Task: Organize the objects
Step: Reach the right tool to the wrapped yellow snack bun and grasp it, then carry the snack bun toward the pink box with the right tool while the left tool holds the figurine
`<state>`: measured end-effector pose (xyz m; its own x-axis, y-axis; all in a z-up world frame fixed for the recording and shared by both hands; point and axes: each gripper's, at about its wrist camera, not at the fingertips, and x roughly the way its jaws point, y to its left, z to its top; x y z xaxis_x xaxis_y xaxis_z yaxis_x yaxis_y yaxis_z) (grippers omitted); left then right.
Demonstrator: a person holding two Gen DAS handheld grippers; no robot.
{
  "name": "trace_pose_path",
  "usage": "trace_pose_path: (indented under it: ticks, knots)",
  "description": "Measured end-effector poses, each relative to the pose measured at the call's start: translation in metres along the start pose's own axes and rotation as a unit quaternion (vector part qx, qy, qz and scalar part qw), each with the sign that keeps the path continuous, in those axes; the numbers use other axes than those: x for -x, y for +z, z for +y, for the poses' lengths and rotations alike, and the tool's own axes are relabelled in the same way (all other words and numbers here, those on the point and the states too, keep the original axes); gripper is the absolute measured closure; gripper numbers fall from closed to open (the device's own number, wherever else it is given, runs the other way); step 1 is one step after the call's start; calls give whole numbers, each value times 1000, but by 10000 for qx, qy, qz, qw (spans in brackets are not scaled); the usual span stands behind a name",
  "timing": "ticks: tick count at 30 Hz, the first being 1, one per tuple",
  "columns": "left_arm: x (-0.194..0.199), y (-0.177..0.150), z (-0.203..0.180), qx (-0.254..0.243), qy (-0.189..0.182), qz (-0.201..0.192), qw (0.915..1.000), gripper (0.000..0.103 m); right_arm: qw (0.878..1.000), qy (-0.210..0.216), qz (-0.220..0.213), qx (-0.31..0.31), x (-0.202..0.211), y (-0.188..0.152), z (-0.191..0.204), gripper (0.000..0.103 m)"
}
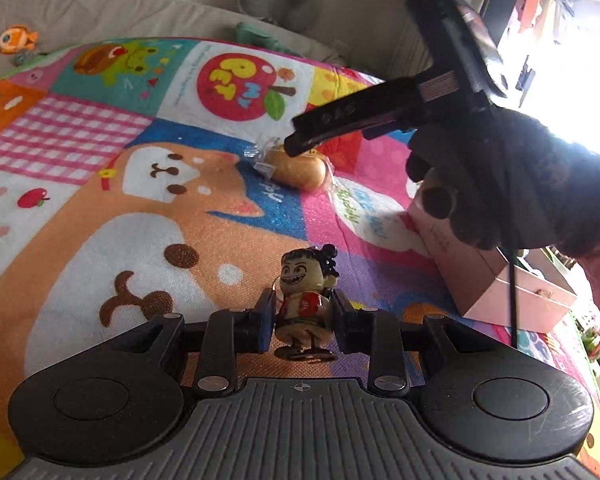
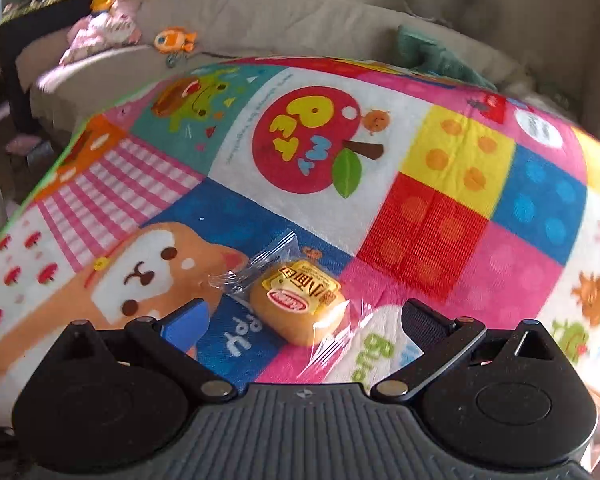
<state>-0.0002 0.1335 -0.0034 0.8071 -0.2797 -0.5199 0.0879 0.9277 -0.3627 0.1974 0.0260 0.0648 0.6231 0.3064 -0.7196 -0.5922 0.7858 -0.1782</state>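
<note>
A small grinning figurine (image 1: 304, 276) with dark hair and a red patch on its chest stands upright between the pads of my left gripper (image 1: 303, 312), which is shut on its body just over the colourful play mat (image 1: 100, 200). A wrapped golden bun (image 2: 300, 304) lies on the mat's blue patch. My right gripper (image 2: 306, 316) hovers over it, open wide, with one finger on either side and neither touching the wrapper. In the left wrist view the bun (image 1: 300, 170) sits beyond the figurine, under a right gripper finger (image 1: 340, 120) held by a gloved hand (image 1: 512, 184).
A pink open box (image 1: 500, 280) stands at the mat's right edge. A beige sofa (image 1: 100, 12) runs behind the mat, with an orange fish toy (image 2: 175, 40) and a teal cloth (image 2: 432, 56) on it. Bright window light fills the right side.
</note>
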Motion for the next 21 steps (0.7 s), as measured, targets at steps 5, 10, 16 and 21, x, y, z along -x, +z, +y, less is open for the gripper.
trace_pose_path:
  ticks: [5, 10, 16, 21]
  knots:
    - [0, 0, 6, 173, -101, -20, 9998, 70, 9920, -514, 326, 1107, -50, 2, 19, 2]
    - [1, -1, 7, 219, -131, -19, 9997, 70, 9987, -201, 442, 152, -72, 18, -1, 12]
    - [1, 0, 9, 272, -163, -22, 9995, 70, 9964, 58, 741, -416, -71, 14, -1, 40]
    - [1, 0, 9, 295, -168, -35, 9994, 70, 9933, 60, 1017, -552, -39, -13, -2, 44]
